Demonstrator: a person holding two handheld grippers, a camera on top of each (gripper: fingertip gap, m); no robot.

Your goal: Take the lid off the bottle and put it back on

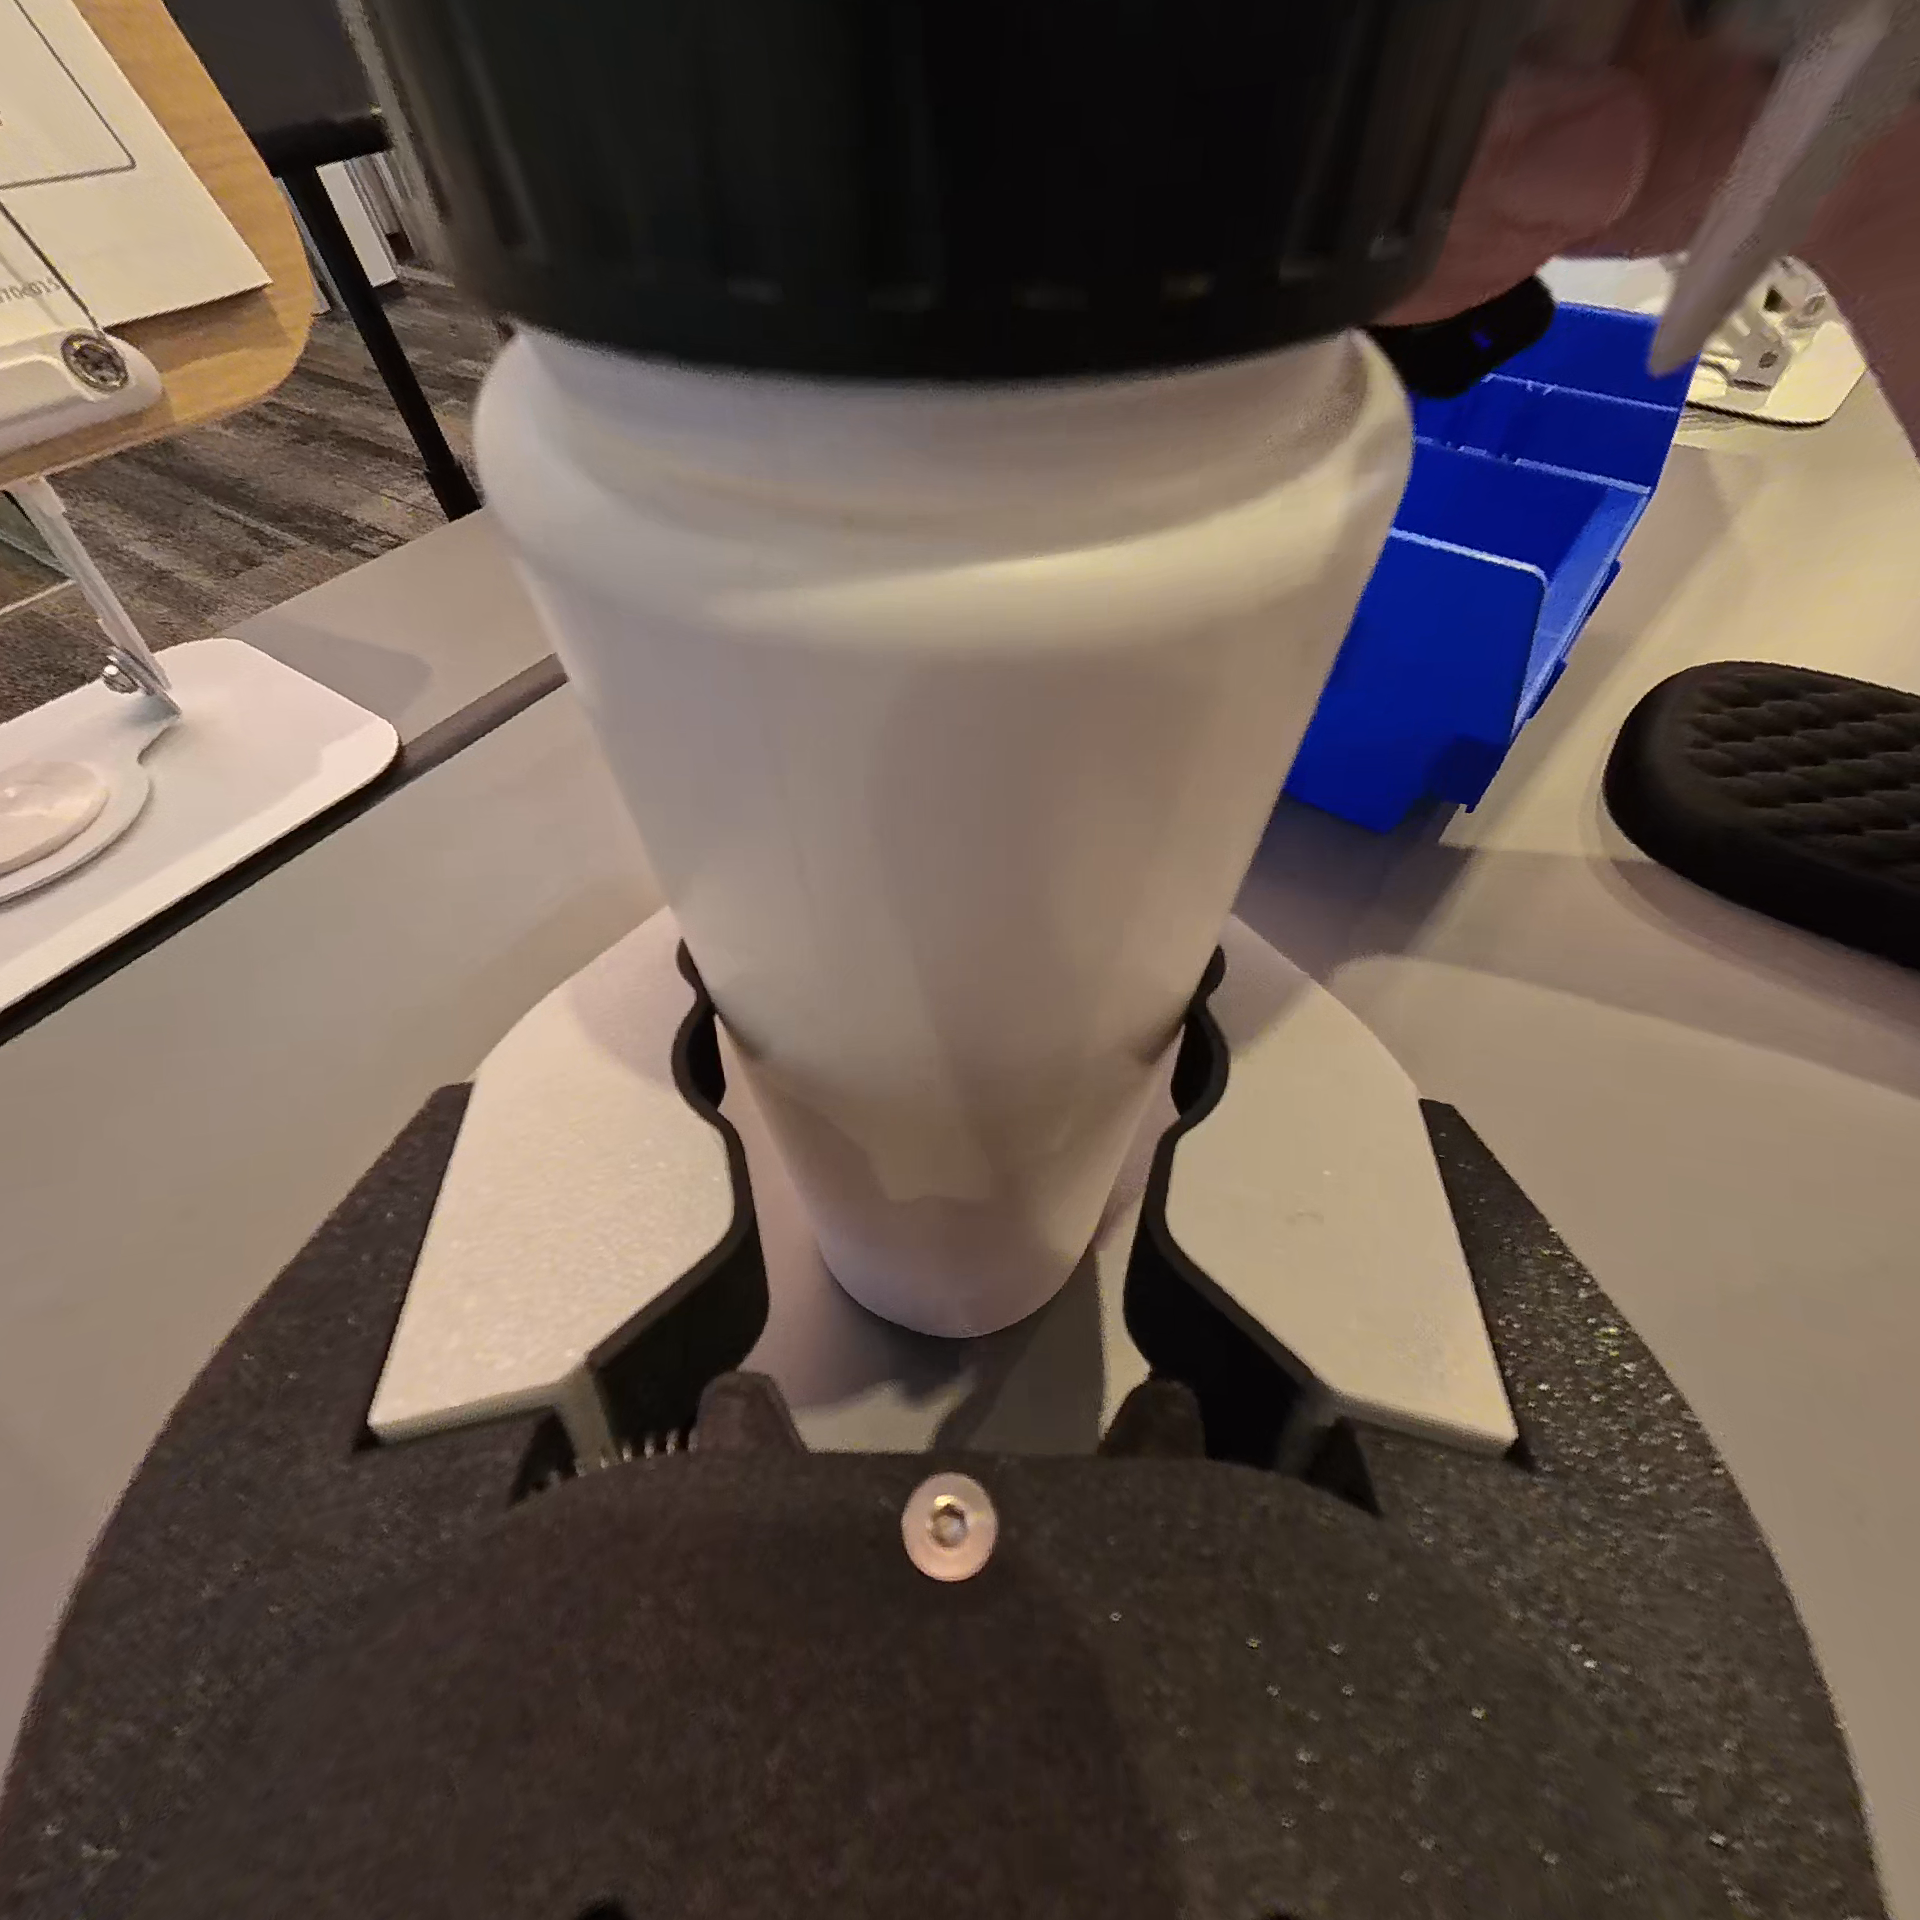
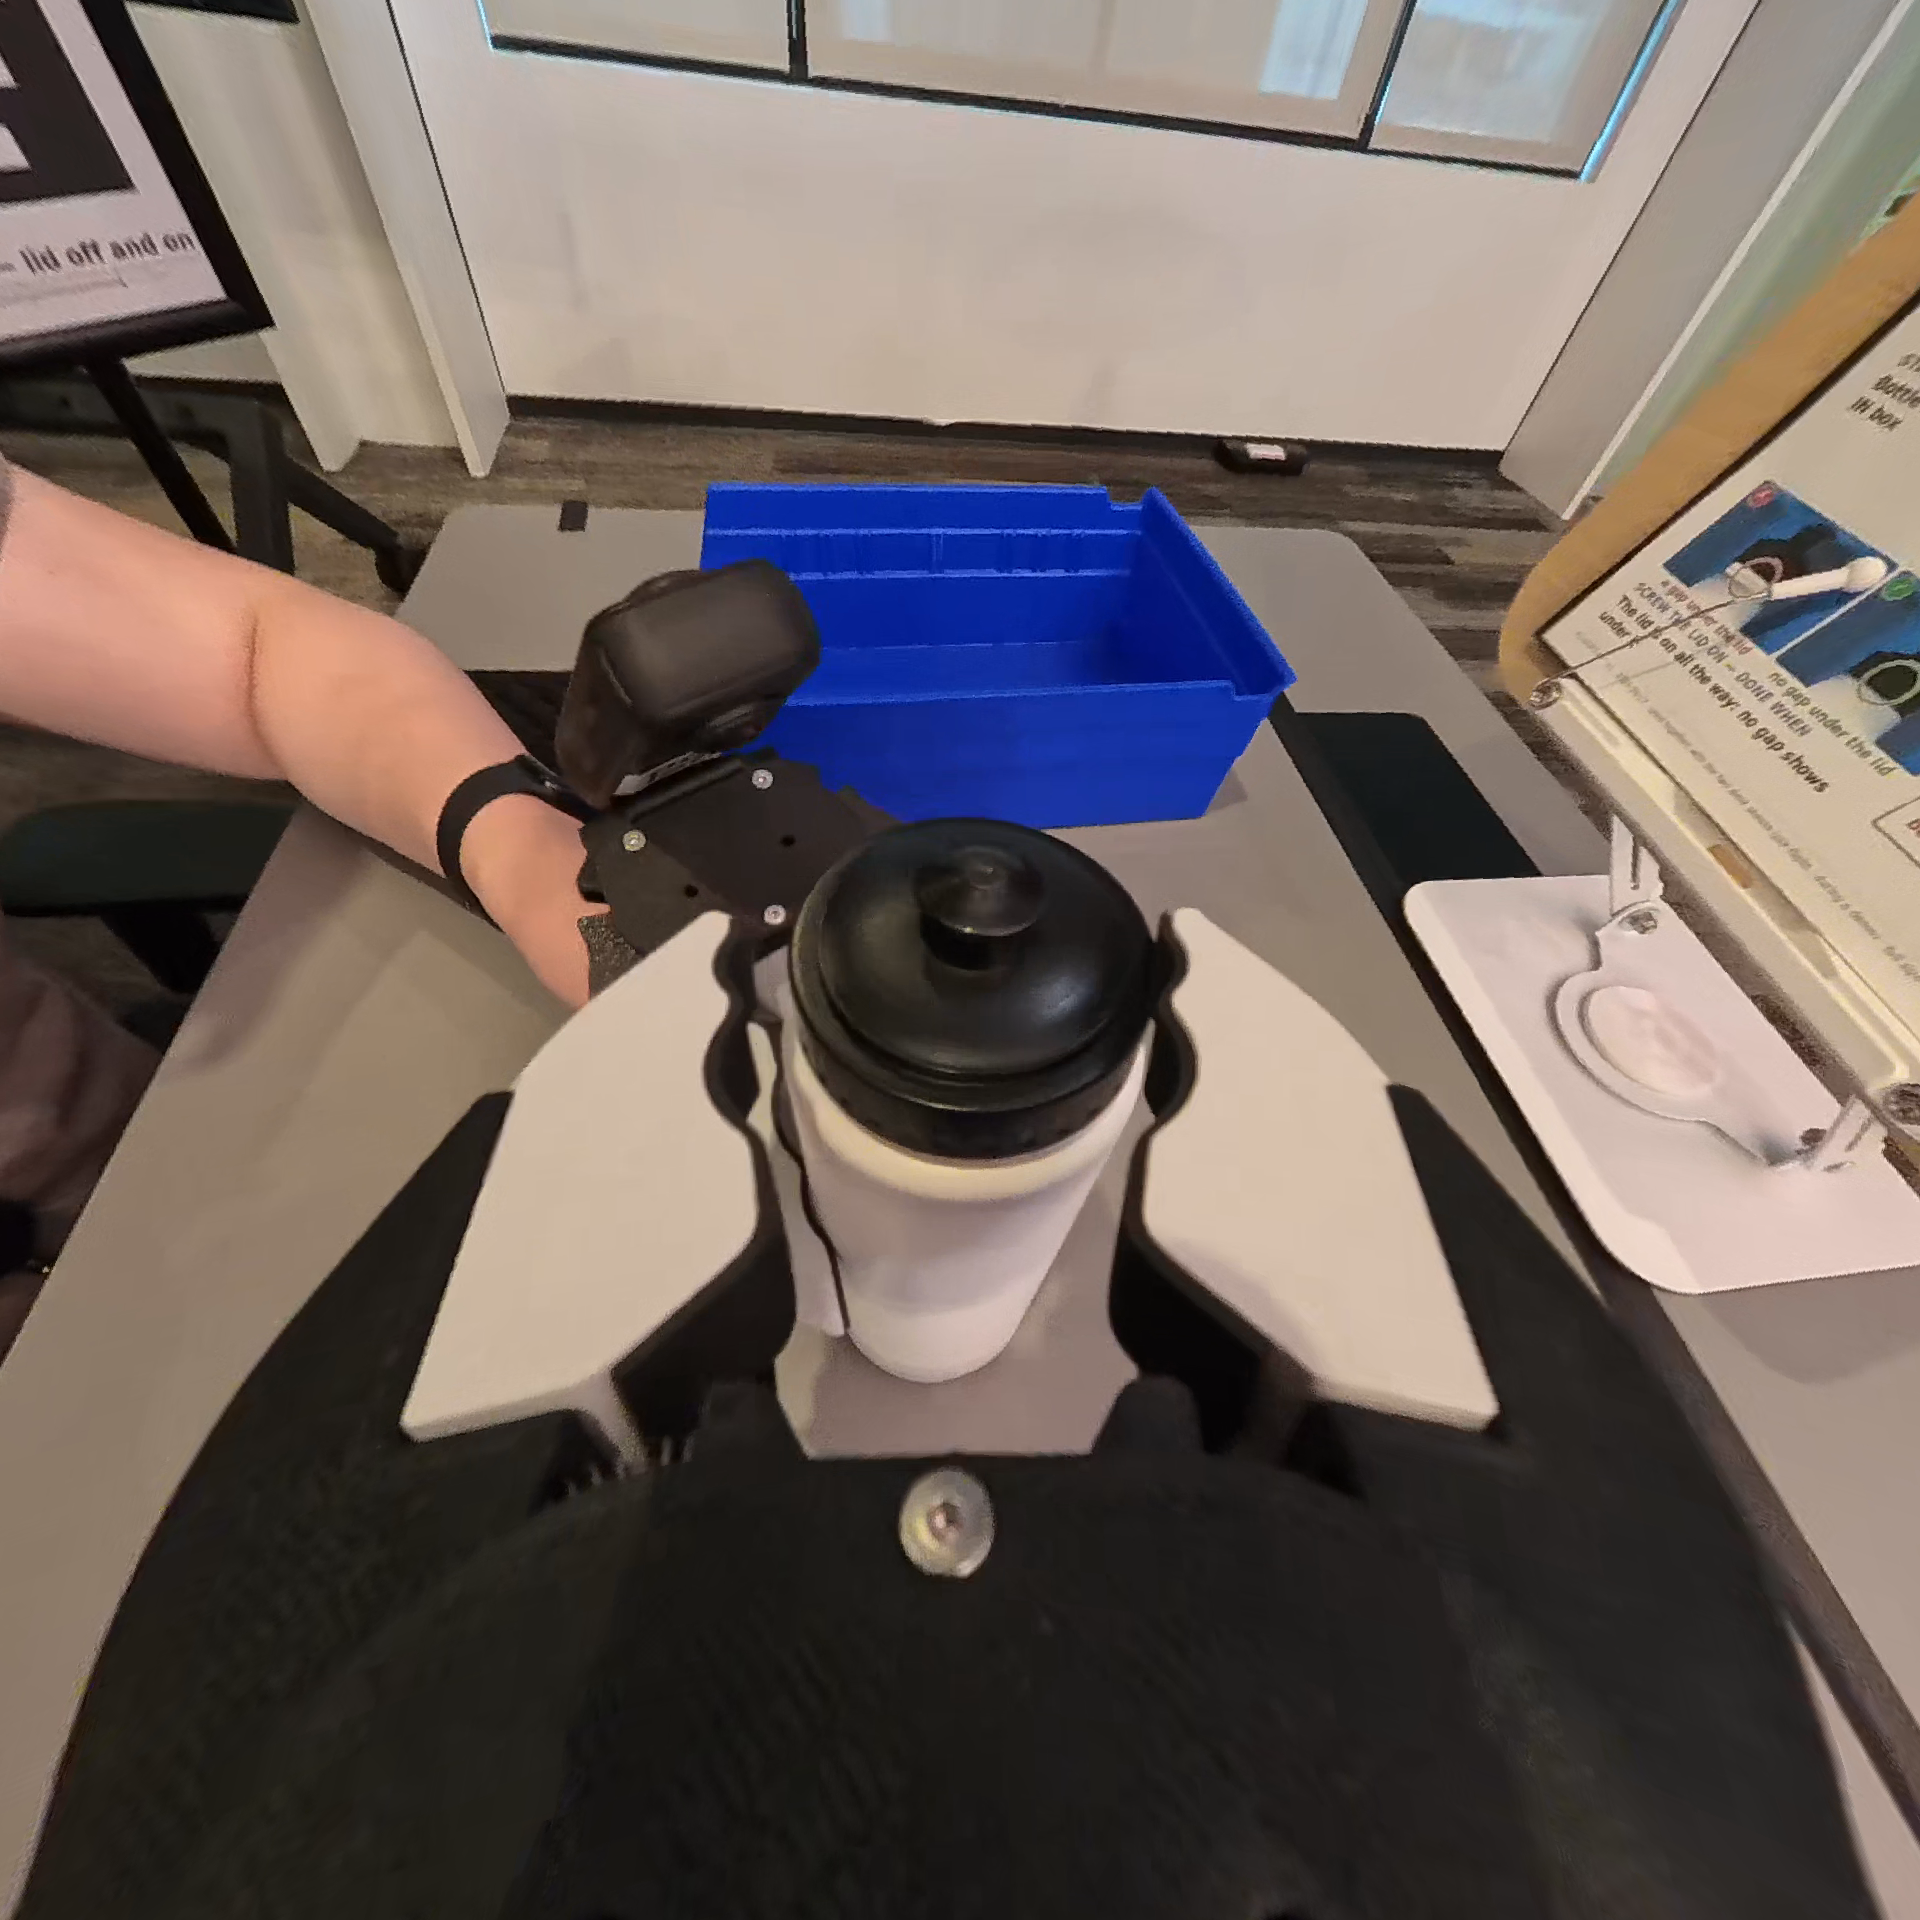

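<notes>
Bottle: white, standing upright on the grey table, its base sitting between my left fingers.
Lid: black, with a knob on top, sitting on the bottle's neck.
Left gripper: I am pinching the bottle's lower body, both fingers touching its sides.
Right gripper: I am bracketing the lid from above, fingers at its two sides; I cannot tell whether they are pressing on it.
Blue bin: lying on the table just behind the bottle.
Instruction stand: standing at my right, well apart from the bottle.
</notes>
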